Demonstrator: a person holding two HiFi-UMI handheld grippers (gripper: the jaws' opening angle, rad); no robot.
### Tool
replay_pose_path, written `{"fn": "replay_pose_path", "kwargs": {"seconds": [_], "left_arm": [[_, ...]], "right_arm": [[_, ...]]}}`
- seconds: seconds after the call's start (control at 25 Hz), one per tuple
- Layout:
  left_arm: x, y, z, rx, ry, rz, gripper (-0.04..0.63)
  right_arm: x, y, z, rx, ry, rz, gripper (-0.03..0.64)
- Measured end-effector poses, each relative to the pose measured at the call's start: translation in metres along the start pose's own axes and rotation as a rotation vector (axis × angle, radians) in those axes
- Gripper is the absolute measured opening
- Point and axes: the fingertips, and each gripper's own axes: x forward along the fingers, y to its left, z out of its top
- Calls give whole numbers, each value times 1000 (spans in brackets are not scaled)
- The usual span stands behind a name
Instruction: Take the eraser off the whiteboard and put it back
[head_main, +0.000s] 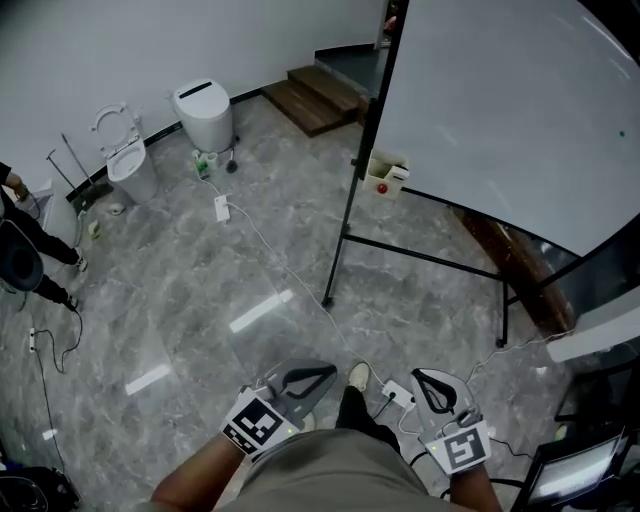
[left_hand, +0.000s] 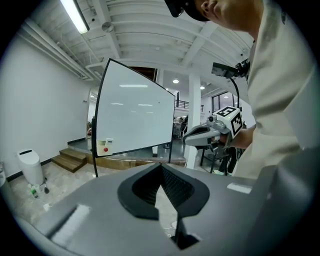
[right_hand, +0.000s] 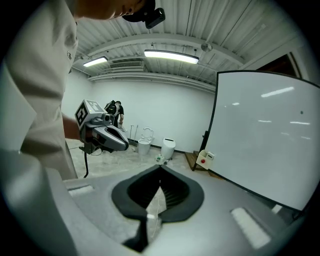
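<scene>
The whiteboard (head_main: 500, 110) stands on a black frame at the upper right, well ahead of me. At its lower left corner sits a small cream block with a red dot (head_main: 385, 177), apparently the eraser; the same block shows in the left gripper view (left_hand: 103, 146) and the right gripper view (right_hand: 205, 159). My left gripper (head_main: 328, 370) and right gripper (head_main: 420, 378) are held low in front of my body, far from the board. Both are shut with nothing between the jaws (left_hand: 161, 163) (right_hand: 160, 166).
The board's black stand legs (head_main: 420, 255) stretch across the marble floor. Two white toilets (head_main: 130, 165) (head_main: 205, 113) stand at the back left, wooden steps (head_main: 315, 98) behind. A cable and power strip (head_main: 222, 208) lie on the floor. A person (head_main: 25, 250) stands at far left.
</scene>
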Motion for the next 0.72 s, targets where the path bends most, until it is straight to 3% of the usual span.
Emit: {"fn": "replay_pose_path", "kwargs": {"seconds": [0.4,0.6,0.72], "left_arm": [[124,63,63,64,10,68,6],[176,102,80,37,1,129,6],[196,125,81,49,4,122,7]], "right_arm": [[41,-154,7,2,-110,20,3],[51,-211,-10,9,-88,16,2],[55,-228,-16,34,-83,-4,3]]}}
